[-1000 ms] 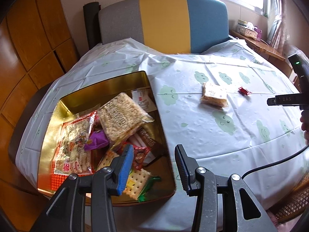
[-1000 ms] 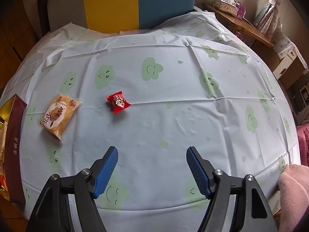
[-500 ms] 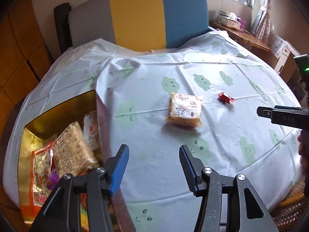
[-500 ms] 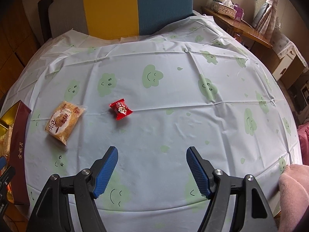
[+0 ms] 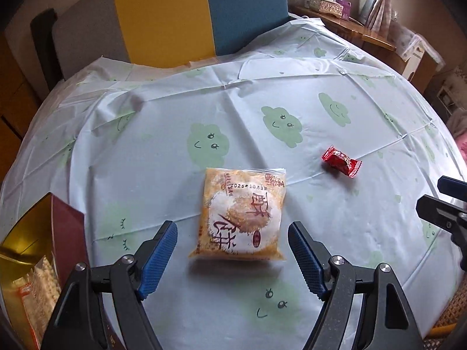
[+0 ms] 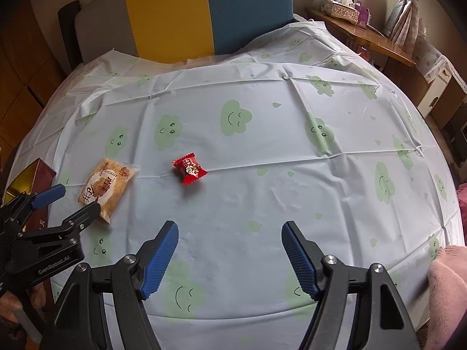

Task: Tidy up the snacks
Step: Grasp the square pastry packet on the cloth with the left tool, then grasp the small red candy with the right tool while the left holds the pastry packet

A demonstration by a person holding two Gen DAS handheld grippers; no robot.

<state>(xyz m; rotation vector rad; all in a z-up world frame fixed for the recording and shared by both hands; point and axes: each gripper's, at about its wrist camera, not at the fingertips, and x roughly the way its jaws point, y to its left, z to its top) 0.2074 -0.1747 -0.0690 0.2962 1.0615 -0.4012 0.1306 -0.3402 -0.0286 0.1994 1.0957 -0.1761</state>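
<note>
A clear pastry packet [image 5: 240,218] with orange crumbs and red print lies flat on the tablecloth; it also shows in the right wrist view [image 6: 106,185]. My left gripper [image 5: 232,258] is open, its blue fingers just short of the packet on either side, not touching it. A small red wrapped candy [image 5: 341,160] lies to the packet's right, and shows in the right wrist view [image 6: 189,168]. My right gripper [image 6: 229,259] is open and empty, well short of the candy. The gold snack tin [image 5: 26,242] with snacks inside sits at the far left.
The round table carries a pale cloth with green clouds [image 6: 292,175]. A grey, yellow and blue chair back [image 5: 175,11] stands behind it. A wooden sideboard with a tissue box [image 6: 344,11] is at the back right. A pink sleeve [image 6: 446,285] shows at the lower right.
My left gripper has swung right from over the tin to the pastry packet, which now lies between its open fingers. The right gripper has shifted only slightly.
</note>
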